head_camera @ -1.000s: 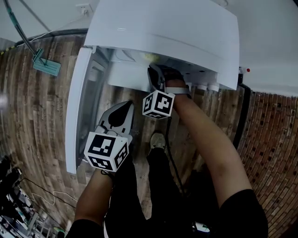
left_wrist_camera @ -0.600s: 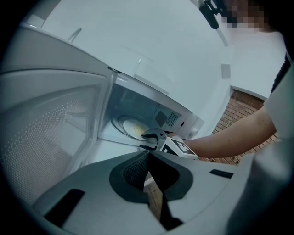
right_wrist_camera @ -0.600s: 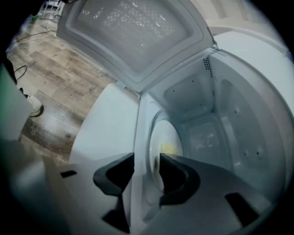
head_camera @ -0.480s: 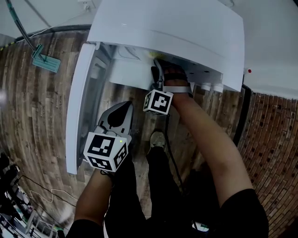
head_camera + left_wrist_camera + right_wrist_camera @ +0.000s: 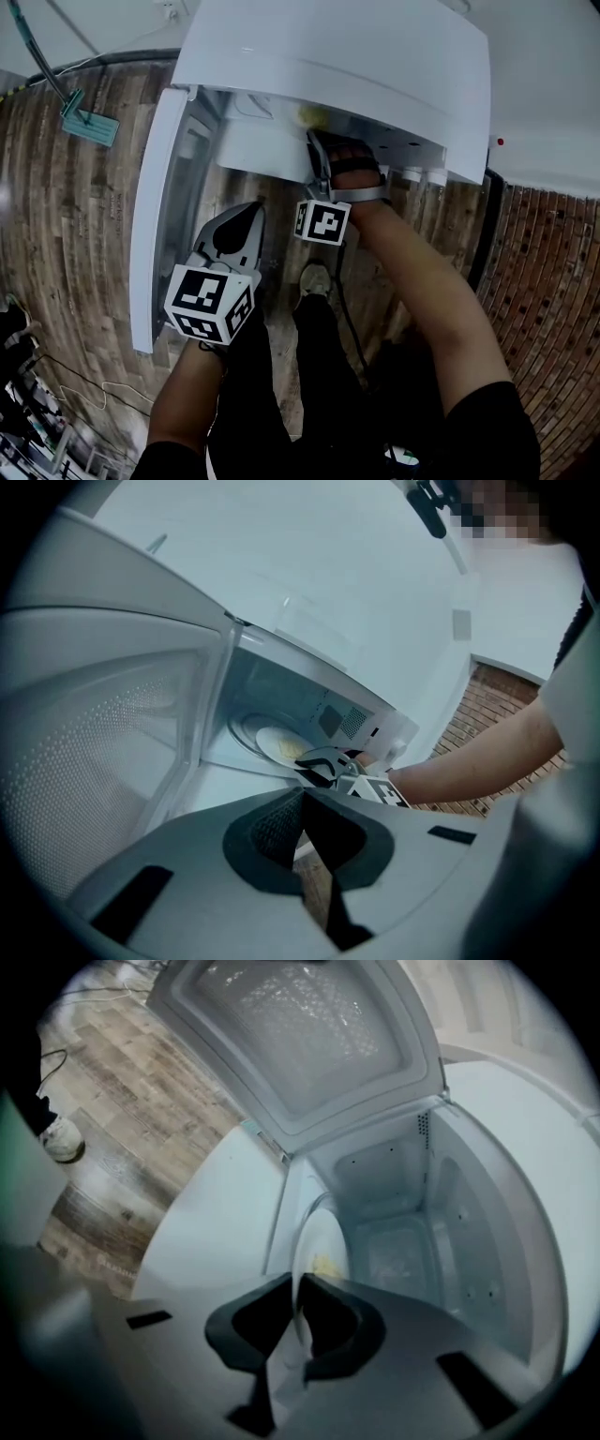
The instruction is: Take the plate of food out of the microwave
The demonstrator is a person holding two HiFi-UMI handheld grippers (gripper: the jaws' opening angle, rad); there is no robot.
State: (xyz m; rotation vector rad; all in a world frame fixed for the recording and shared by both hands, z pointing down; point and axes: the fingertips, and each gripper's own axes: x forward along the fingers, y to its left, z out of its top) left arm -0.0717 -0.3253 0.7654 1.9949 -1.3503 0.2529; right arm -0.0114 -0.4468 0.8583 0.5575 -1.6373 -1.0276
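Wood-plank floor (image 5: 84, 216), white microwave (image 5: 356, 66) open, R gripper (image 5: 298, 1312) just clamped onto plate (image 5: 317, 1237), L gripper (image 5: 302, 827) jaws together

Bright, even light falls on the white microwave (image 5: 356, 56) in the head view, whose edges bow strongly. Both gripper views are dimmer, bluish and soft, with black fisheye corners and a blurred foreground.

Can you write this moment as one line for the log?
right gripper: jaws just closed on plate rim | plate: inside microwave | door: open | left gripper: shut, empty
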